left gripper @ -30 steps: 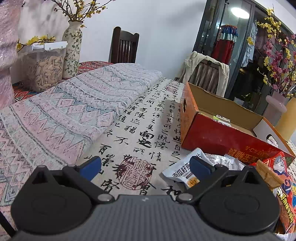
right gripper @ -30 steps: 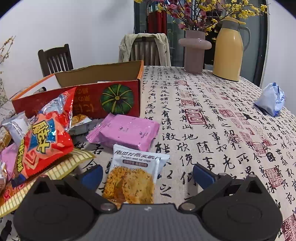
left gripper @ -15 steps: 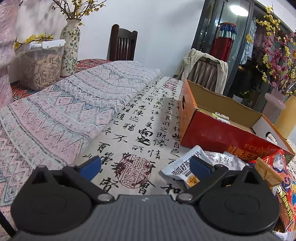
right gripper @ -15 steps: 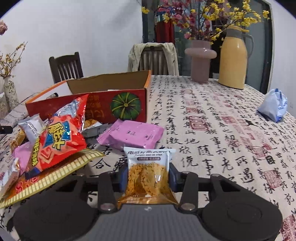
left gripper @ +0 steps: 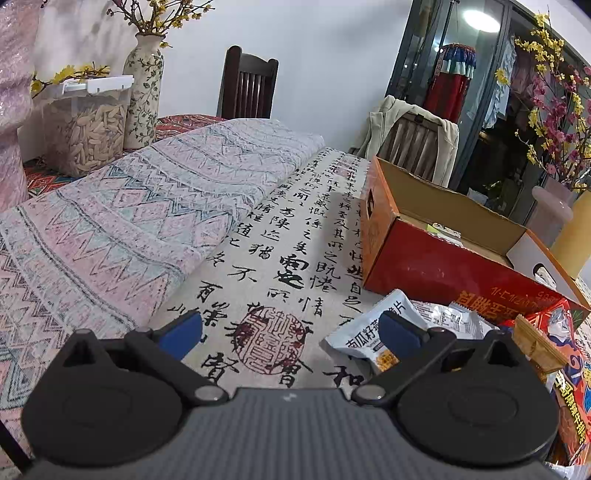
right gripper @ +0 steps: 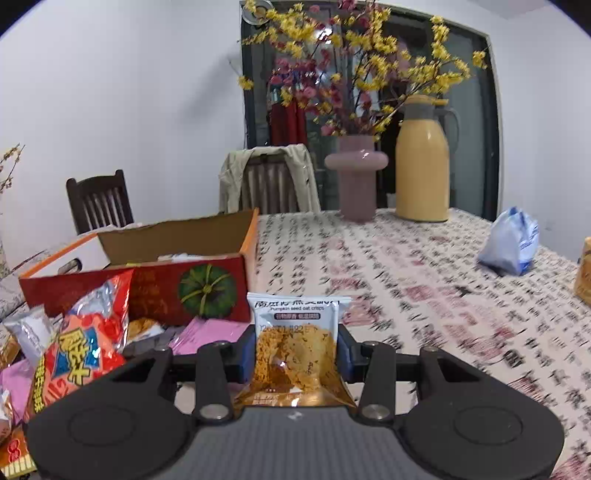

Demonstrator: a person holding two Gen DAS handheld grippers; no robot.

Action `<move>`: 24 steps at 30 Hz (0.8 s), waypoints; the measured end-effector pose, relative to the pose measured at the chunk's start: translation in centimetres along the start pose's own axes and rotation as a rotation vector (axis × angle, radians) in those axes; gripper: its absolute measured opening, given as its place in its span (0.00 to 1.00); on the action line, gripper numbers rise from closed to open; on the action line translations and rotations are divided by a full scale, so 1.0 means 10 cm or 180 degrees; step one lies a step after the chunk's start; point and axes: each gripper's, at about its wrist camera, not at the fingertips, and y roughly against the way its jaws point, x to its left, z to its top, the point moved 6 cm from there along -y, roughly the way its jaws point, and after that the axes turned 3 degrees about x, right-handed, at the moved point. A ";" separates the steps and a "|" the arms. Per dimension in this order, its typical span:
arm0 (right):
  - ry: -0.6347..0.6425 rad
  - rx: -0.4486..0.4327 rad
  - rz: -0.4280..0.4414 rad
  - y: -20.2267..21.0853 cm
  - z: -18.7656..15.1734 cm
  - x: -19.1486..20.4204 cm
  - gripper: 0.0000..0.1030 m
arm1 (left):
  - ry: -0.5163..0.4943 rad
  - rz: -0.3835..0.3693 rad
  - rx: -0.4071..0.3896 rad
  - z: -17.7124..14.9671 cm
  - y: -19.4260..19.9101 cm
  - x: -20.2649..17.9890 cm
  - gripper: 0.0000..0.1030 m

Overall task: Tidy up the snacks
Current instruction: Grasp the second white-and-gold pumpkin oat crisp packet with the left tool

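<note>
Right wrist view: right gripper [right gripper: 295, 354], wide open a second ago, now clamps the white-and-gold pumpkin seed crisp packet [right gripper: 295, 343] at lower centre, lifted off the calligraphy tablecloth [right gripper: 424, 295]; red cardboard box [right gripper: 155, 291] plausibly comes next. Left gripper [left gripper: 288, 332] hangs wide, empty.

Ahead of the gripper, a white wall [right gripper: 129, 110] closes the room. A dark wooden chair [right gripper: 99, 201] stands far left; another chair draped with a beige jacket [right gripper: 269, 177] sits straight ahead. Behind it, a dark-framed glass door [right gripper: 469, 110] reflects a ceiling light [left gripper: 478, 16]. The tabletop [right gripper: 424, 277] wears a calligraphy-printed cloth.
</note>
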 end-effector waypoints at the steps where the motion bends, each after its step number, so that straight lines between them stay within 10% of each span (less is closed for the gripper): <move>1: 0.0001 -0.0011 0.0024 0.00 0.01 0.01 0.40 | -0.0002 -0.0001 0.0001 0.00 0.00 0.00 1.00; 24: 0.0014 -0.0005 0.0172 0.00 -0.04 0.05 0.41 | -0.0302 -0.0116 0.0217 0.00 0.04 -0.40 1.00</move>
